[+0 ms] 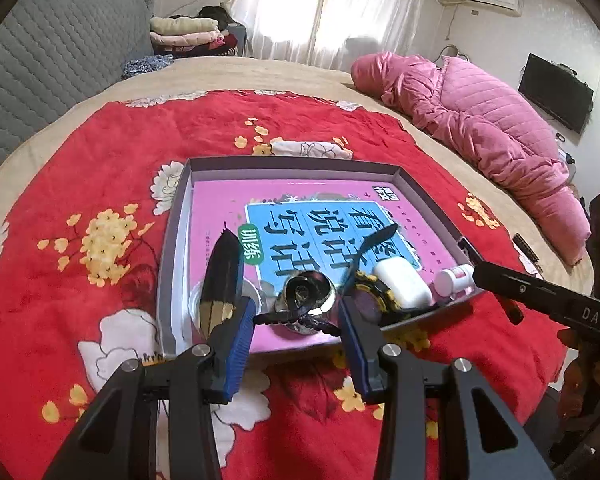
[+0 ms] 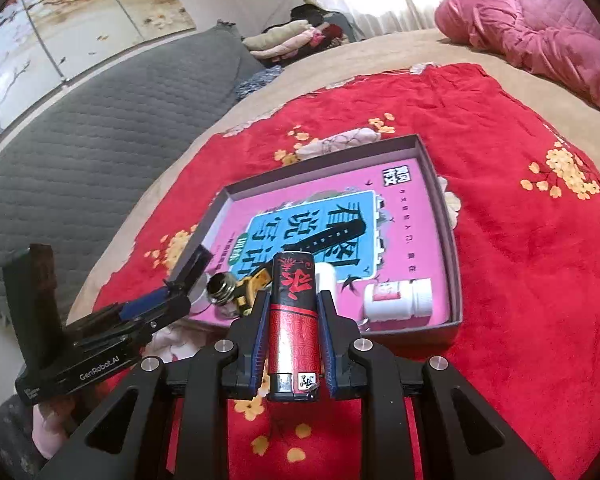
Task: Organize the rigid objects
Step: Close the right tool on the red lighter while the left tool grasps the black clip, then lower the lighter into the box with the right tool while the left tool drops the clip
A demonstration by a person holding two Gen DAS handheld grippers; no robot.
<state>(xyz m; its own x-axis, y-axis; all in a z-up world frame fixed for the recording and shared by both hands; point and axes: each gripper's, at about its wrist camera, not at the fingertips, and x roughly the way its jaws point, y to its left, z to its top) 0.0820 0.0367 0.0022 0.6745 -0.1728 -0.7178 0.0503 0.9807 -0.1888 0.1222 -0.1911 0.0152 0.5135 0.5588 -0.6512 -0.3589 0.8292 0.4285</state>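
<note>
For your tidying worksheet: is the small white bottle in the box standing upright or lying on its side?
Lying on its side: the white bottle rests lengthwise on the pink book inside the box, cap pointing sideways.

Light src: daylight thru white curtains [image 1: 332,4] at back of room; window area blown out, no detail.
Overall level: bright, even; colours saturated on red blanket [image 1: 100,168].
Shadows: soft, short; faint dark edge inside near wall of the box [image 1: 172,248]; gripper arms in foreground read near-black.
Glare: small highlights on round metal object [image 1: 308,292] and screw heads; sheen on the book cover [image 2: 320,208].
Distortion: strong fisheye; bed edge bows, black vignette in corners.
Focus: centre fairly sharp; periphery soft, slightly smeared; far wall and TV [image 1: 556,92] low detail.
</note>
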